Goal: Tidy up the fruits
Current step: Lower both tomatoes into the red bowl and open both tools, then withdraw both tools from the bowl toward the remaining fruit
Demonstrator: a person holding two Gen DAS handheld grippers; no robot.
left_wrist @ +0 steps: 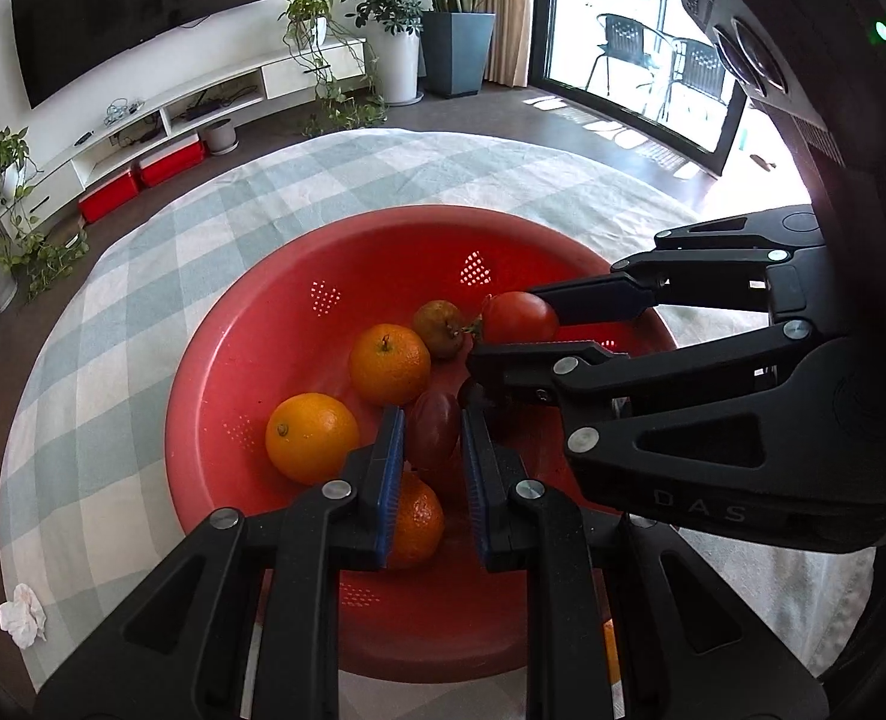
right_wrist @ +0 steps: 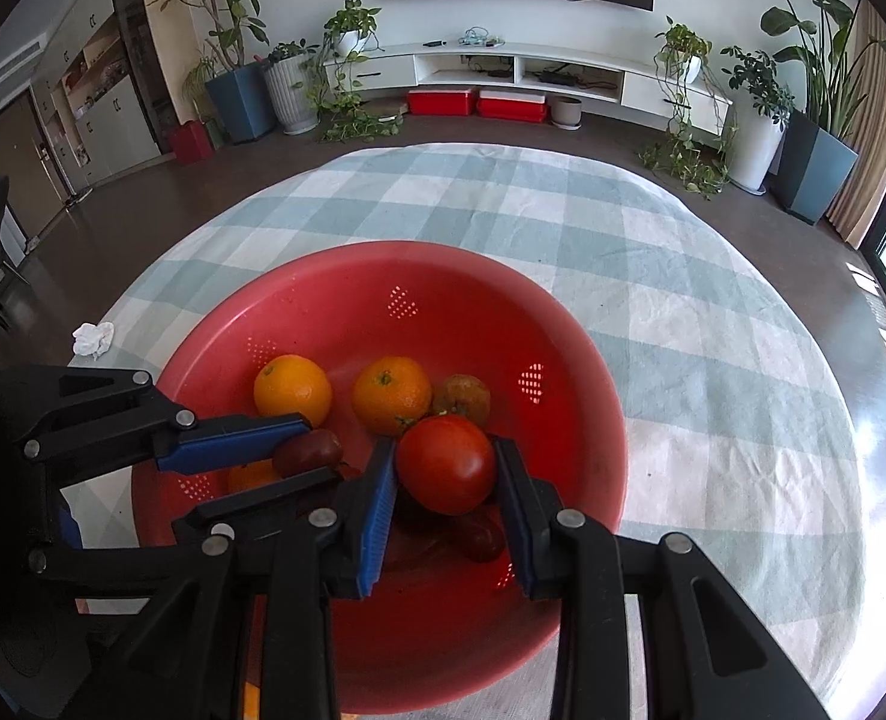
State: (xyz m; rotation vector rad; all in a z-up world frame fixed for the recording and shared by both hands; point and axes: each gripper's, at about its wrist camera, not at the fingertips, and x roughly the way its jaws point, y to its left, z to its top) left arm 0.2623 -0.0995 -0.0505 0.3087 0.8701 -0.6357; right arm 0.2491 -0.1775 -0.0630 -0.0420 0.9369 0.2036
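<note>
Over the red colander (right_wrist: 323,300), my right gripper (right_wrist: 445,468) clamped the tomato (right_wrist: 445,462); my left gripper (left_wrist: 431,438) pinched a dark grape (left_wrist: 437,432), both fruits hanging directly above the oranges (left_wrist: 311,438).

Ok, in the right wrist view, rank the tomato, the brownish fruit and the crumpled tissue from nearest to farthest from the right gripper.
1. Tomato: between the right gripper fingers, over the red bowl.
2. Brownish fruit: just beyond the tomato, inside the bowl.
3. Crumpled tissue: on the checked cloth, outside the bowl, far left.
</note>
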